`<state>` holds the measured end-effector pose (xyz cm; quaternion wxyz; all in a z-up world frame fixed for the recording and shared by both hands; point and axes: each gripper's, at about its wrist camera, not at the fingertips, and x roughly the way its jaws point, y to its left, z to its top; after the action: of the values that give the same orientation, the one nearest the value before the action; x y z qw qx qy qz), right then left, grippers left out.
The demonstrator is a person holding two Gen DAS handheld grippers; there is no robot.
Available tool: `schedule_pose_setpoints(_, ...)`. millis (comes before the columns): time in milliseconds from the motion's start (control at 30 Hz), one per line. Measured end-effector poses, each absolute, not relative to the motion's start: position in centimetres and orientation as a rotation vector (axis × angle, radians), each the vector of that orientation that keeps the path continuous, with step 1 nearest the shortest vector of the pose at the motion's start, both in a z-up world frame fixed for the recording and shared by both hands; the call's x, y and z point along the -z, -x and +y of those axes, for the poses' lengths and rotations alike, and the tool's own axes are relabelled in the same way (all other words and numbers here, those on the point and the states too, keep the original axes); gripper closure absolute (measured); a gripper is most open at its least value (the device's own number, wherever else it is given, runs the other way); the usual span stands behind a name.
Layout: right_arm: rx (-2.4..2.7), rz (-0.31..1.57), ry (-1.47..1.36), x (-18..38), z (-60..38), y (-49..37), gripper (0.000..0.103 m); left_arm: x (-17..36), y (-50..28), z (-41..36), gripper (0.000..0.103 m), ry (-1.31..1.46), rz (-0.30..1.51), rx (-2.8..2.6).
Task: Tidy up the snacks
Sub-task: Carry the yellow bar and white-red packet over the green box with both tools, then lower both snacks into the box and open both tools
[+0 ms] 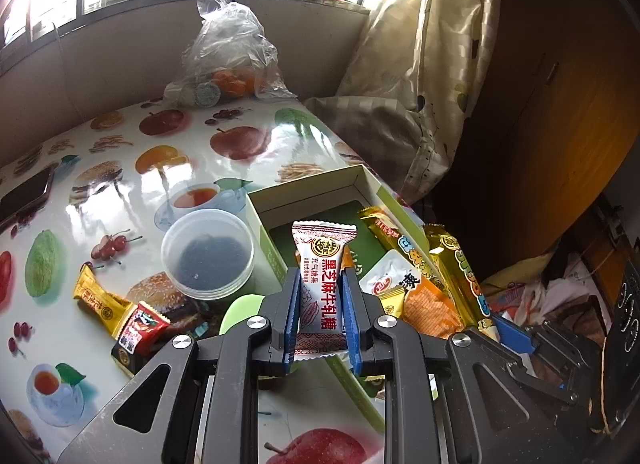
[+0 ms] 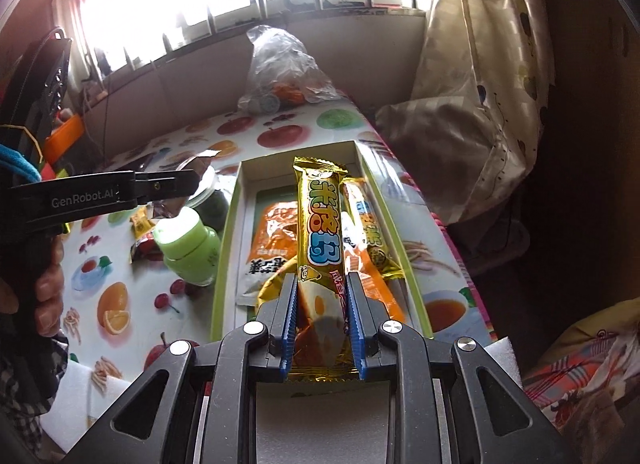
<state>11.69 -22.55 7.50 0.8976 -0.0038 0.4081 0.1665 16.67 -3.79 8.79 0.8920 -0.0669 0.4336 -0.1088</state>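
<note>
The green box [image 2: 224, 248] sits on the counter [image 1: 120, 183]. Right tongs [image 2: 322, 328] clamp the long gold bar [image 2: 320, 223] above it: light, crinkly, slippery foil. Left tongs [image 1: 320, 320] pinch the small white candy [image 1: 320, 264] mid-body; hold it gently.

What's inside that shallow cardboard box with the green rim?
The shallow cardboard box holds an orange-and-white snack packet and a gold snack bar by its right wall. The gold bar held in the right claw covers the middle.

Two close wrist views, angled down toward window, sharing box [image 1: 362, 179] and table [image 1: 132, 167].
</note>
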Motion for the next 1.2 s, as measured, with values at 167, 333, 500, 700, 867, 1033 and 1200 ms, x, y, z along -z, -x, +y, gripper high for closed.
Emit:
schedule_pose_setpoints(167,-0.320,0.867,0.012,-6.8,-23.1,-12.7,0.081,-7.4,-17.5,-5.0,0.082,0.129,0.934,0.235)
schedule_pose_setpoints(333,-0.310,0.879,0.022,-6.3,-23.0,-13.9,0.081,-6.3,-18.0,-5.8,0.082,0.118,0.963,0.235)
schedule_pose_setpoints(500,-0.313,0.898,0.050,-5.7,-22.7,-15.0,0.081,-5.2,-18.6,-6.5,0.082,0.120,0.991,0.243)
schedule_pose_setpoints(700,-0.325,0.916,0.086,-5.1,-22.2,-15.9,0.081,-4.6,-18.9,-7.2,0.082,0.103,0.999,0.245)
schedule_pose_setpoints(867,-0.329,0.917,0.110,-4.9,-21.8,-16.6,0.081,-4.5,-18.8,-7.8,0.082,0.077,0.996,0.242)
schedule_pose_setpoints(1033,-0.323,0.910,0.133,-4.8,-21.6,-17.0,0.081,-4.5,-18.9,-8.1,0.082,0.081,0.997,0.241)
schedule_pose_setpoints(1200,-0.319,0.894,0.157,-4.6,-21.5,-17.1,0.081,-4.5,-18.8,-8.7,0.082,0.062,0.998,0.236)
